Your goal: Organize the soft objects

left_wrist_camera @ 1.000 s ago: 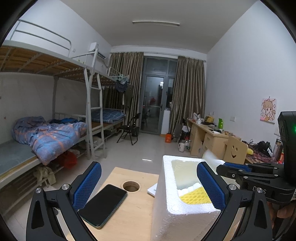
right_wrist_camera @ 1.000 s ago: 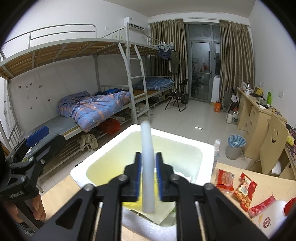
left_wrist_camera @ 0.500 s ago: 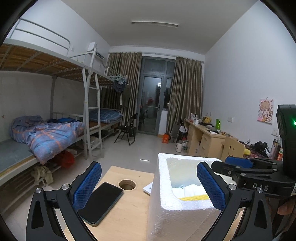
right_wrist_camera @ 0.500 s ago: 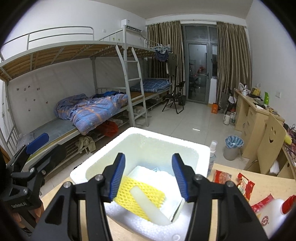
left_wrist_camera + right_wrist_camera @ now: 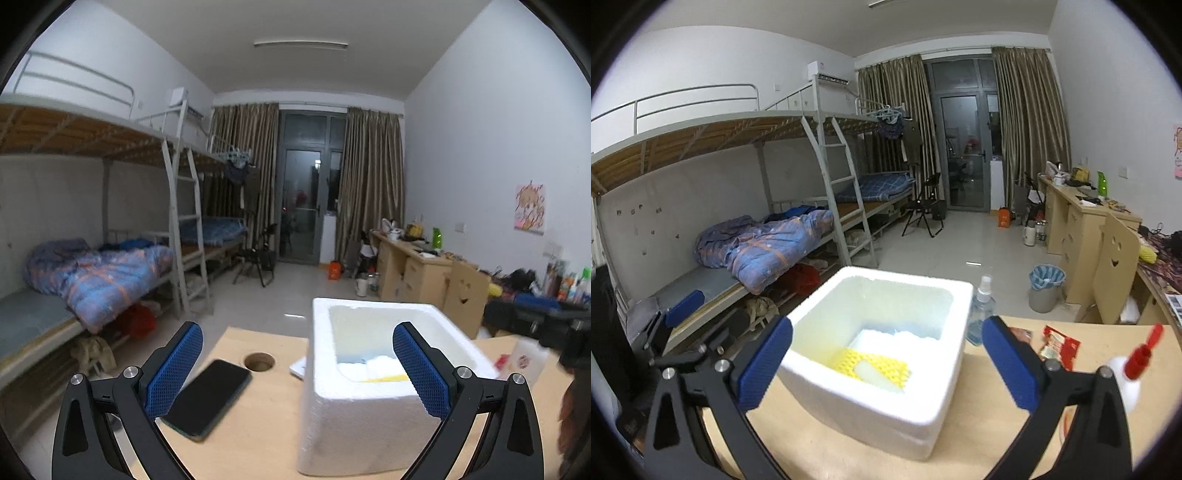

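Where the right gripper (image 5: 886,363) has just spread wide, empty, a pale foam tube (image 5: 877,374) lies on yellow foam netting (image 5: 846,362) inside the white polystyrene box (image 5: 955,373) ahead; left gripper (image 5: 297,371) apart.

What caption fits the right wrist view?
Open right gripper above a white foam box holding yellow foam netting.

Right gripper (image 5: 886,365): jaws just opened wide, now empty, drawn back from the foam box (image 5: 945,391). White foam tube (image 5: 875,376): released, now lying on yellow foam netting (image 5: 849,360) inside.
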Available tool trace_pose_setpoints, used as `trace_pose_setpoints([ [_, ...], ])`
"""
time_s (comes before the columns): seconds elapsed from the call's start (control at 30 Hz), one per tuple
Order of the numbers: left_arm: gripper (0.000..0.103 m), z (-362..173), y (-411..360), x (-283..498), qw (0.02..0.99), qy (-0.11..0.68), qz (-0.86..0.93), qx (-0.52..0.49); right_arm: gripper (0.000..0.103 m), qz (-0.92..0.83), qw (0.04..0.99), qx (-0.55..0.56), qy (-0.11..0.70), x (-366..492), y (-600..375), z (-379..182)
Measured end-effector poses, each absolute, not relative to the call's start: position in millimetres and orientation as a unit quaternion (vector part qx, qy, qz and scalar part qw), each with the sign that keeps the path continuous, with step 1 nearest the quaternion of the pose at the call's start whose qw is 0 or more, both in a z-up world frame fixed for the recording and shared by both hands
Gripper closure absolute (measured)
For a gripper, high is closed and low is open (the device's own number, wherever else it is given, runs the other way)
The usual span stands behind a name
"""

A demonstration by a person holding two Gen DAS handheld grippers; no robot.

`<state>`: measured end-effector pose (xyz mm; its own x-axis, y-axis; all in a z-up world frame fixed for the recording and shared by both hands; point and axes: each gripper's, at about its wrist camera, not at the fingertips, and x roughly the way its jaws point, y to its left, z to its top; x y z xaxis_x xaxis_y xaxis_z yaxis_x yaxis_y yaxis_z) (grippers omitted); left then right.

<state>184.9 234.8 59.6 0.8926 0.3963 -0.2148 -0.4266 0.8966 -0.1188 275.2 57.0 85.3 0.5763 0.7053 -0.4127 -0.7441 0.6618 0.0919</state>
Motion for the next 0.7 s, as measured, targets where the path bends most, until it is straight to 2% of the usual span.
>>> trace_pose_setpoints([
  [0.7,0.0,85.3,174.4,120.2,0.976,0.085,0.191,-0.058,0.0,0.4,0.896,-0.03,0.188,226.7,1.4,95.6],
])
